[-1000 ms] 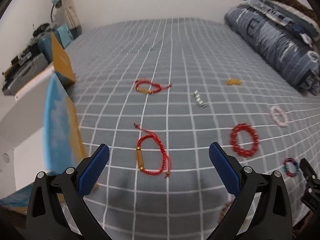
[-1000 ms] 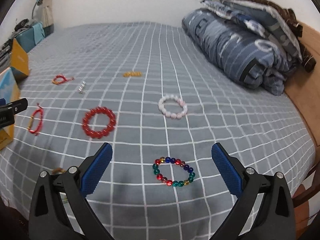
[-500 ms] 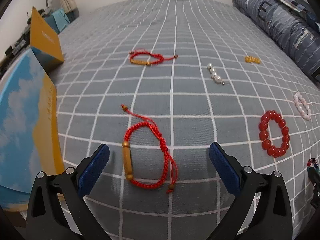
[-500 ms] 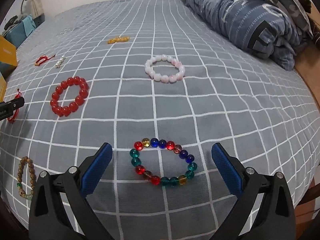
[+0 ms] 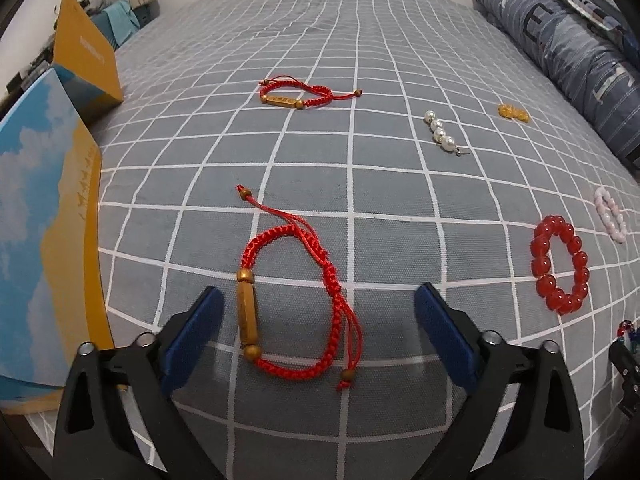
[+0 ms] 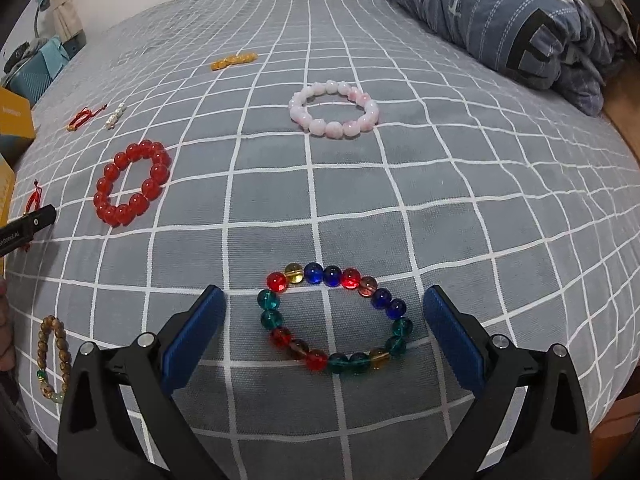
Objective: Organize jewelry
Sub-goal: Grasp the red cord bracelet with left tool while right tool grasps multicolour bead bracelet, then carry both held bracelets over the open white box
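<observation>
two spread claws low over jewelry scattered on a bed

the grey checked bed [image 5: 360, 80] carries everything. a rolled blue quilt [image 6: 520, 20] lies along its right side. at the left edge stands a blue-and-yellow box [image 5: 44, 240], with a yellow box [image 5: 86, 60] behind it; what is inside either cannot be seen.

the left claw [image 5: 320, 332] is spread wide, empty, its fingers either side of the near red cord bracelet [image 5: 300, 300], which lies flat on the bed with its wooden tube bead just beside the left finger. the right claw [image 6: 324, 332] is likewise spread and empty, flanking the multicoloured glass bead bracelet [image 6: 336, 320] without touching it.

further out lie the red bead bracelet [image 6: 132, 184], the pink bead bracelet [image 6: 334, 114], a second red cord bracelet [image 5: 296, 94], a wooden bead bracelet [image 6: 52, 356] at the near left edge, a short string of pearls [image 5: 440, 132] and a small amber piece [image 5: 513, 113], all apart from one another.
</observation>
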`<state>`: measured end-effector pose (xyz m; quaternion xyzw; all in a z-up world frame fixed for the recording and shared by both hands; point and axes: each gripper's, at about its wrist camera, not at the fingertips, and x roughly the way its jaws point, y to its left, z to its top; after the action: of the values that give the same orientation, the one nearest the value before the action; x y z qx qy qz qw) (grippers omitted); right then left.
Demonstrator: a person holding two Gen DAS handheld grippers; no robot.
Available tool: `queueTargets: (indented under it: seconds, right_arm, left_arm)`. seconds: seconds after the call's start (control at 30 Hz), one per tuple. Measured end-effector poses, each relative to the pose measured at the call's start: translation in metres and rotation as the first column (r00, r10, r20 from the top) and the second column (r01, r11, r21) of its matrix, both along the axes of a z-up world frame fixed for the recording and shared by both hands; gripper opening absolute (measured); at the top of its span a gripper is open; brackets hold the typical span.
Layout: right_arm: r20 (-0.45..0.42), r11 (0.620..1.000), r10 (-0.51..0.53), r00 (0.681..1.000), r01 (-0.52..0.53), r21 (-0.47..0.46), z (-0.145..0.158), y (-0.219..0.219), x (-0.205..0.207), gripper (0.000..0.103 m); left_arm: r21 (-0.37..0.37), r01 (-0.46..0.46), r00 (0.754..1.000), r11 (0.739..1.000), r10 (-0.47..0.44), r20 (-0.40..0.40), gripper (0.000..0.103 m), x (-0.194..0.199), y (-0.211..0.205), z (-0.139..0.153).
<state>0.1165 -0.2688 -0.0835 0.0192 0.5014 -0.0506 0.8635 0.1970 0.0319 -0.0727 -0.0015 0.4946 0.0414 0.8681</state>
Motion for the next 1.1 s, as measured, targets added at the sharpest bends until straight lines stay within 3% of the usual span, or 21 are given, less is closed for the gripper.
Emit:
queueTargets:
  seconds: [0.2,0.5,0.57,0.6,0.67,1.1]
  right_arm:
    - [-0.011,1.0,0.006,1.0,-0.006,0.016,0.0,0.0,0.002,0.074]
    - [-0.016,1.0,0.013,1.0,-0.012,0.026,0.002,0.002,0.0,0.037]
    - [-0.017,1.0,0.012,1.0,-0.011,0.025,0.002,0.003,0.0,0.02]
    - [-0.018,1.0,0.014,1.0,-0.014,0.02,0.002,0.003,0.0,0.018]
    - [-0.015,1.0,0.012,1.0,-0.012,0.02,0.003,0.003,0.0,0.018]
    - [0.056,1.0,0.0,0.998,-0.001,0.029,0.016,0.001,-0.009,0.018]
  left_arm:
    - [-0.007,0.016,1.0,1.0,-0.016,-0.005,0.07,-0.005,-0.004,0.003]
    - [-0.017,0.016,1.0,1.0,-0.016,-0.02,0.036,-0.01,-0.006,0.006]
    - [-0.026,0.025,0.999,0.999,-0.025,-0.019,0.025,-0.01,-0.006,0.007]
    - [-0.025,0.026,1.0,0.999,-0.026,-0.017,0.016,-0.011,-0.006,0.008]
    - [-0.009,0.023,1.0,1.0,-0.023,0.001,0.01,-0.013,-0.006,0.012]
    - [-0.037,0.025,0.999,0.999,-0.024,0.041,0.009,-0.017,-0.003,0.023]
